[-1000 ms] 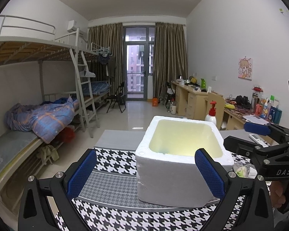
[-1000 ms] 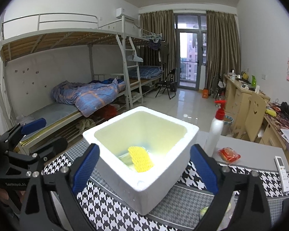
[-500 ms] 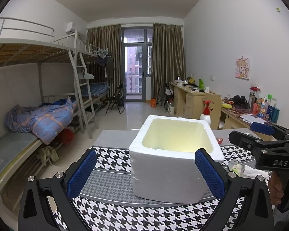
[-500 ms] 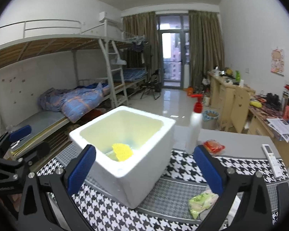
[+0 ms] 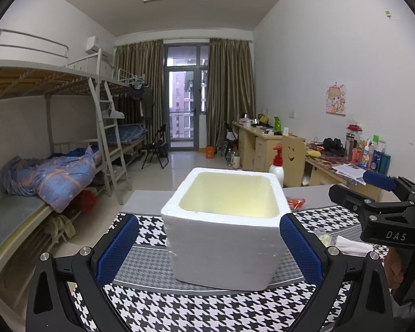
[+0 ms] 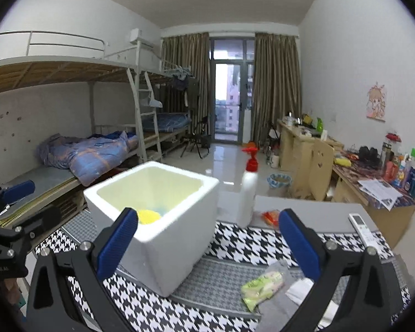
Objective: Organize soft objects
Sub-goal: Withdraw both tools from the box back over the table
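A white foam box (image 5: 224, 229) (image 6: 163, 221) stands on the houndstooth cloth (image 5: 157, 301) (image 6: 251, 243). Inside it lies a yellow soft object (image 6: 148, 216), seen only in the right wrist view. A green-and-clear soft packet (image 6: 264, 285) lies on the cloth right of the box, beside a white tissue (image 6: 300, 287) (image 5: 351, 247). A small orange-red packet (image 6: 271, 217) (image 5: 296, 202) sits on the grey table behind. My left gripper (image 5: 207, 251) is open, facing the box's near wall with nothing held. My right gripper (image 6: 207, 243) is open above the box's right corner and the packet.
A white pump bottle with a red top (image 6: 247, 193) (image 5: 276, 164) stands behind the box. A white remote (image 6: 361, 227) lies at the table's right. Bunk beds (image 5: 41, 166) fill the left of the room, desks (image 6: 304, 149) the right.
Both grippers have drawn back and lower from the box. The right view shifted rightward, bringing the green packet and tissue into sight. Both stayed open.
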Tool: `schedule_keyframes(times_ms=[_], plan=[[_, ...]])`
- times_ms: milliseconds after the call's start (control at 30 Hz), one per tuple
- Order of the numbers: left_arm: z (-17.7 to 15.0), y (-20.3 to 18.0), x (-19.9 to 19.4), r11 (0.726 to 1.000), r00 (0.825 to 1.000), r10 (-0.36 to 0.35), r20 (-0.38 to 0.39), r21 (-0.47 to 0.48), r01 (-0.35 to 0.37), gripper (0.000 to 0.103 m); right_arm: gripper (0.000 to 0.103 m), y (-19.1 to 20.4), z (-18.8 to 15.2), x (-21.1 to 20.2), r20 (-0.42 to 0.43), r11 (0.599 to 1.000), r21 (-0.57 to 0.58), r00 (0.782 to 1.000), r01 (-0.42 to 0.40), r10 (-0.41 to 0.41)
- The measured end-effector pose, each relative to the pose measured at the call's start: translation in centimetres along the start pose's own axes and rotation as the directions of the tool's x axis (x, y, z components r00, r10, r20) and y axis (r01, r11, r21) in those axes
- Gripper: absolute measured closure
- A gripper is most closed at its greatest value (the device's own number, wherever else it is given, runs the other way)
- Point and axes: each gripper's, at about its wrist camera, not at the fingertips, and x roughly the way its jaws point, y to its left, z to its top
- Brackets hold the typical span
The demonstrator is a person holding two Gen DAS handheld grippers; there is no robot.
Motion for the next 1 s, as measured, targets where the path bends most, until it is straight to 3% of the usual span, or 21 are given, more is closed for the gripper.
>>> schedule_keyframes(times_ms=[233,367,533,633,1000], plan=[[-0.3,-1.0,-0.5,0.999,1.0,-0.028,0.012,0.018,0.027,0.001,0.0,-0.5,-0.8,-1.4,0.048,0.997,-0.007,0.995,0.083,-0.083],[-0.4,-1.4,-0.7,0.999,0.999,-0.034,0.016,0.022,0.033,0.001,0.0,-1.2,-1.1,-2.7,0.116,0.991,0.038,0.984,0.132,-0.135],[-0.6,-1.6,-0.9,0.999,0.999,-0.039,0.023,0.026,0.039,0.001,0.0,-1.7,-1.2,-3.0,0.082,0.984,0.049,0.982,0.169,-0.172],[-0.7,-1.9,-1.1,0.999,0.999,-0.046,0.028,0.027,0.045,0.001,0.0,-2.5,-1.1,-2.4,0.031,0.987,0.048,0.987,0.154,-0.156],[-0.8,-2.3,-1.2,0.997,0.997,-0.075,0.022,0.031,0.074,0.001,0.0,-4.2,-2.0,-3.6,0.052,0.985,0.098,0.988,0.139,-0.144]])
